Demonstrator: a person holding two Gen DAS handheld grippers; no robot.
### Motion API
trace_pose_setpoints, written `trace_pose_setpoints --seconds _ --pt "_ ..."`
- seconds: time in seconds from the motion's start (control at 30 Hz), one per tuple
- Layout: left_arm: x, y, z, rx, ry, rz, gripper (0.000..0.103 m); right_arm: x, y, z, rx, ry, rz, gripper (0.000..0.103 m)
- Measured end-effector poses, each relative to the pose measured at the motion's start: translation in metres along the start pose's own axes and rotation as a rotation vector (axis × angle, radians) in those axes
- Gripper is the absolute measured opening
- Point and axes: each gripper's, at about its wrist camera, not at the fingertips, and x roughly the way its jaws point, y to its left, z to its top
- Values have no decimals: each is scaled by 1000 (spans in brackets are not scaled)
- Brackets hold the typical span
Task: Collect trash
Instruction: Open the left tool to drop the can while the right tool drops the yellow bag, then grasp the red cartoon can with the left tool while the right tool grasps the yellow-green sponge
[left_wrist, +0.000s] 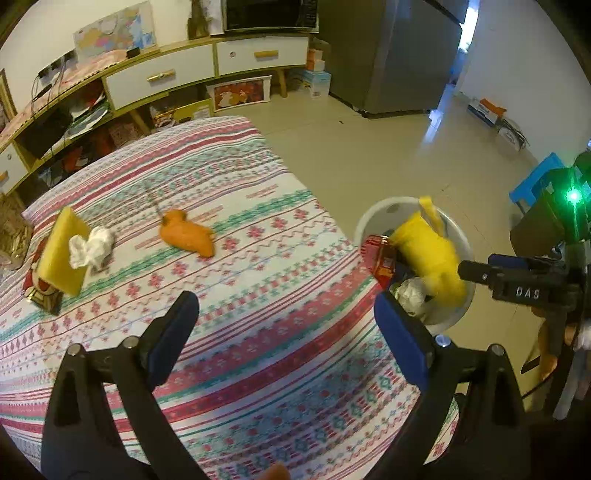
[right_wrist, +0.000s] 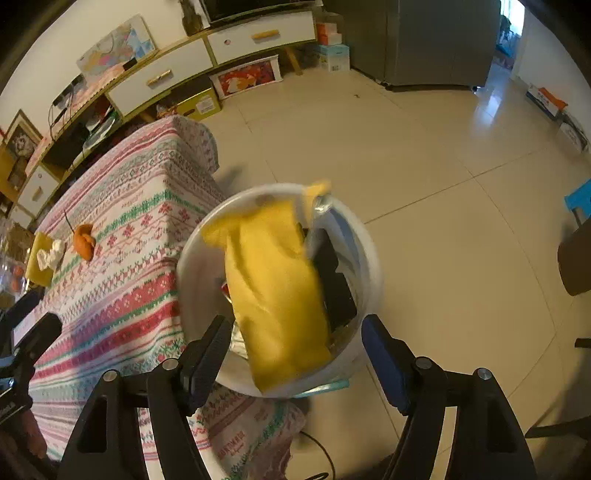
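A white bin (right_wrist: 373, 266) stands on the floor at the corner of the table with the striped cloth (left_wrist: 258, 332). A blurred yellow bag (right_wrist: 277, 295) lies partly inside it, over dark items. My right gripper (right_wrist: 295, 321) hangs open just above the bin, its pads clear of the bag. In the left wrist view the bag (left_wrist: 428, 251) sits in the bin (left_wrist: 369, 218) beside a red packet (left_wrist: 382, 258). My left gripper (left_wrist: 286, 299) is open and empty over the cloth. Farther off lie an orange scrap (left_wrist: 188, 236), a crumpled white tissue (left_wrist: 92, 245) and a yellow box (left_wrist: 62, 254).
A long white-drawered cabinet (left_wrist: 162, 77) runs along the wall behind the table. A grey fridge (left_wrist: 391, 55) stands at the back. Cardboard boxes (left_wrist: 487, 110) and a blue stool (left_wrist: 535, 181) sit on the tiled floor to the right.
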Motion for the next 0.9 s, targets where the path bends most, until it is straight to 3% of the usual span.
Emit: trace_pose_setpoints --seconds 0.33,0.9 --pt "-16 35 -7 -49 5 30 95 -9 15 0 -21 -15 -6 77" --pt "-36 97 -18 -124 1 121 95 -19 83 3 -130 -55 34 78"
